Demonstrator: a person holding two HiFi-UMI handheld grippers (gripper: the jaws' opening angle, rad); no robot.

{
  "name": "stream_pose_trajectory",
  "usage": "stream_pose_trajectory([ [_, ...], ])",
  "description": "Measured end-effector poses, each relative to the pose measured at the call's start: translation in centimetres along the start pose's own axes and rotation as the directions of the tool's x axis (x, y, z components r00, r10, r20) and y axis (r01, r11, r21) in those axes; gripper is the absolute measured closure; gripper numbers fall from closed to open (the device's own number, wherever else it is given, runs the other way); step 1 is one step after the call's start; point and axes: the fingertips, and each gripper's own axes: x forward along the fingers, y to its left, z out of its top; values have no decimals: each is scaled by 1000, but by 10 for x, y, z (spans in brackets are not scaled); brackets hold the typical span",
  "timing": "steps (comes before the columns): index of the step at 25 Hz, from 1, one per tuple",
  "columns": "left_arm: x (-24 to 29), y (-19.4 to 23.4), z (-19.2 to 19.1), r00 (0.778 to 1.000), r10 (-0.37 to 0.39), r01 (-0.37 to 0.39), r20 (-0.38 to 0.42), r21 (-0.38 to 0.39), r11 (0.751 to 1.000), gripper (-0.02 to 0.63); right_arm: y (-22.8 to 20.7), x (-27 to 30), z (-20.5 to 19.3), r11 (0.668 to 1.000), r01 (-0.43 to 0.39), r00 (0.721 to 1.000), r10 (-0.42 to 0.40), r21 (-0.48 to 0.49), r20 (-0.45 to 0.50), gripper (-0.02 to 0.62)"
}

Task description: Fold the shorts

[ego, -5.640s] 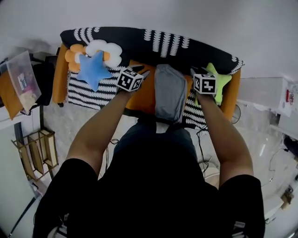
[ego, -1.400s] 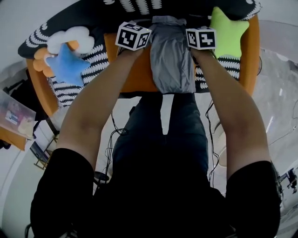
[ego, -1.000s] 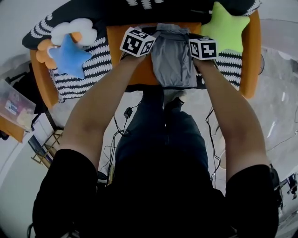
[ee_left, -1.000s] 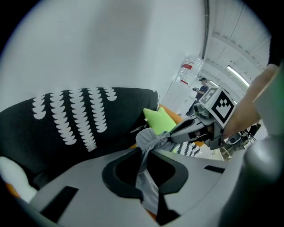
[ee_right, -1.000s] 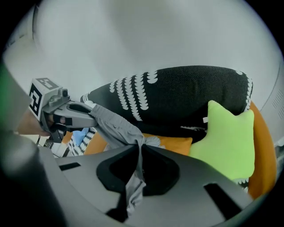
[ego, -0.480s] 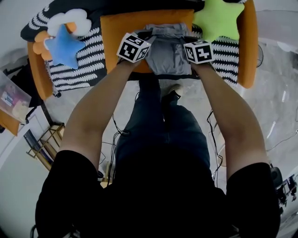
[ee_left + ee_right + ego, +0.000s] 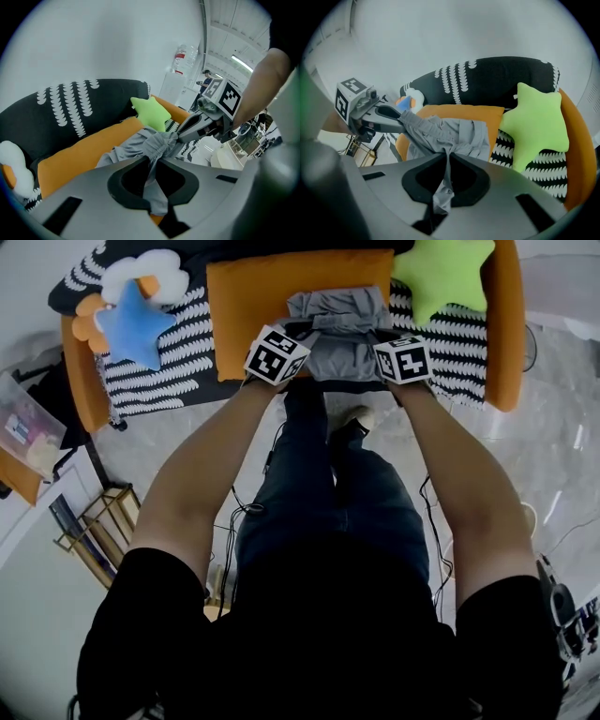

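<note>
Grey shorts (image 7: 337, 310) are clamped by left gripper (image 7: 152, 161) and right gripper (image 7: 447, 157), pinches the head view hides.

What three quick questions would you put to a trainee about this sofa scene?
1. True or false: the left gripper and the right gripper are both shut on the grey shorts.
2. Which lies nearest the right gripper? A blue star pillow; B green star pillow; C white cloud pillow.
3. Fill in: the grey shorts rest on an ______ seat cushion.
Key: 1 true; 2 B; 3 orange.
</note>
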Motion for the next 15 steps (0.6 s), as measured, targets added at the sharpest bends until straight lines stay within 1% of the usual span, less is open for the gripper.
stream_pose_trajectory([
  [4,3,-14,-17,1000,-14,14,-17,28,1000,554,2,-5,-18,1000,14,1000,-14,-24,-19,569],
  [9,7,-33,-43,998,-35,37,-49,43,998,551,7,-2,-45,1000,-9,999,8,-17,-47,568],
  [11,7,-41,-56,997,-43,45,-63,42,998,549,10,-2,-58,1000,-13,998,13,-11,-65,555],
  [13,8,-48,-68,996,-51,54,-76,39,998,548,12,-2,-71,1000,-17,996,17,3,-86,523],
  [15,10,-53,-79,994,-60,63,-91,39,997,541,12,-3,-81,1000,-22,995,23,12,-93,512],
])
